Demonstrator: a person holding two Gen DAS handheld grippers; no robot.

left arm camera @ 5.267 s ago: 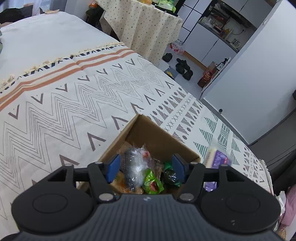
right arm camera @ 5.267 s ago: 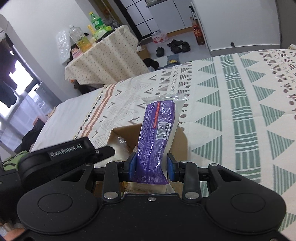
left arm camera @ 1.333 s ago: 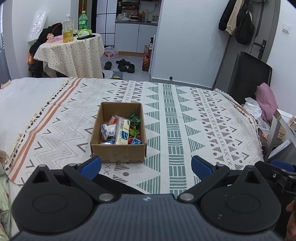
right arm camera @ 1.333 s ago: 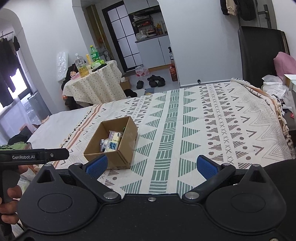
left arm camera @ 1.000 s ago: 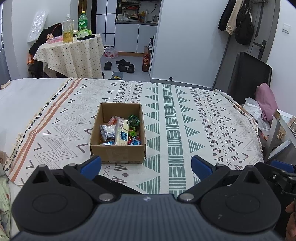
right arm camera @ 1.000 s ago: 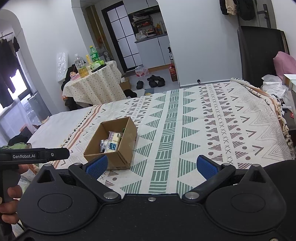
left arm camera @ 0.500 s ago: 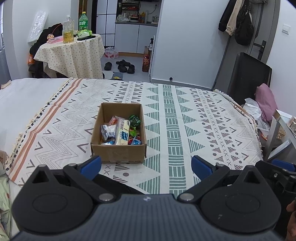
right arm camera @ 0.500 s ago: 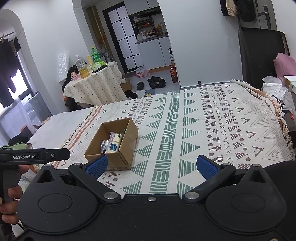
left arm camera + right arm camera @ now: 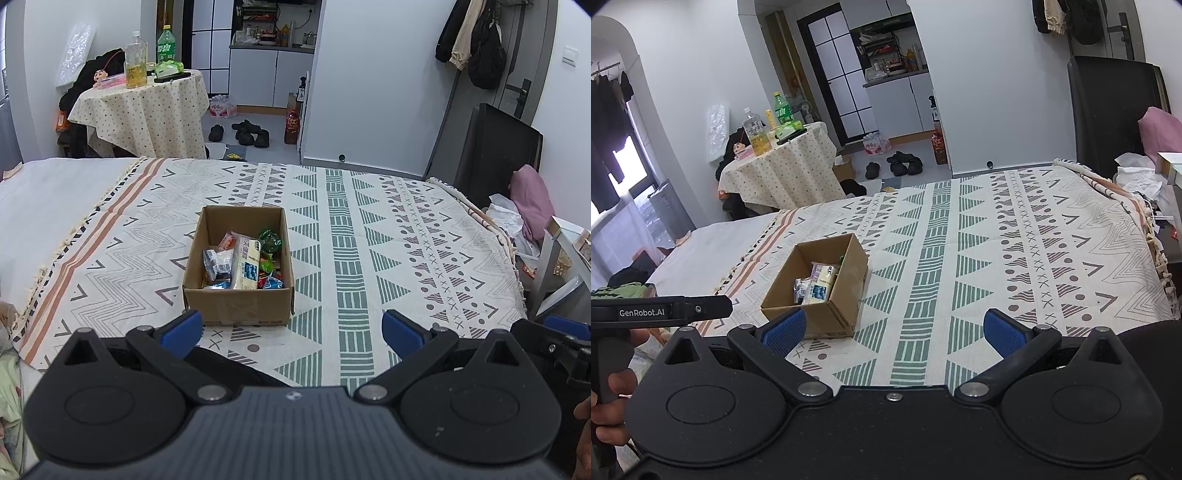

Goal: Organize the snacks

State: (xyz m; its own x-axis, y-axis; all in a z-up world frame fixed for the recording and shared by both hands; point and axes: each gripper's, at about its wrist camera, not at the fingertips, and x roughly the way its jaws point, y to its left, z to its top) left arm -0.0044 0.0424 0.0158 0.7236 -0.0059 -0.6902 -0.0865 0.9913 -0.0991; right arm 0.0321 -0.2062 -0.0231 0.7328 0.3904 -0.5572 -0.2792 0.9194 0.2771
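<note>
Item: my left gripper (image 9: 291,328) and right gripper (image 9: 892,326), jaws spread wide, holding nothing. Item: cardboard box (image 9: 236,304) on the patterned bedspread (image 9: 388,258), ahead of my left jaws, ahead-left of my right. Contents: snack packets, cream blueberry-printed pack (image 9: 246,264) on top.

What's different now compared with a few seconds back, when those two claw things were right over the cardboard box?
The right gripper has let go of the purple-backed packet, which now lies in the cardboard box. The left gripper had its fingers down among the snacks. Both have pulled back towards the bed's near edge, jaws wide open and empty. The box sits in the same spot on the patterned blanket.
</note>
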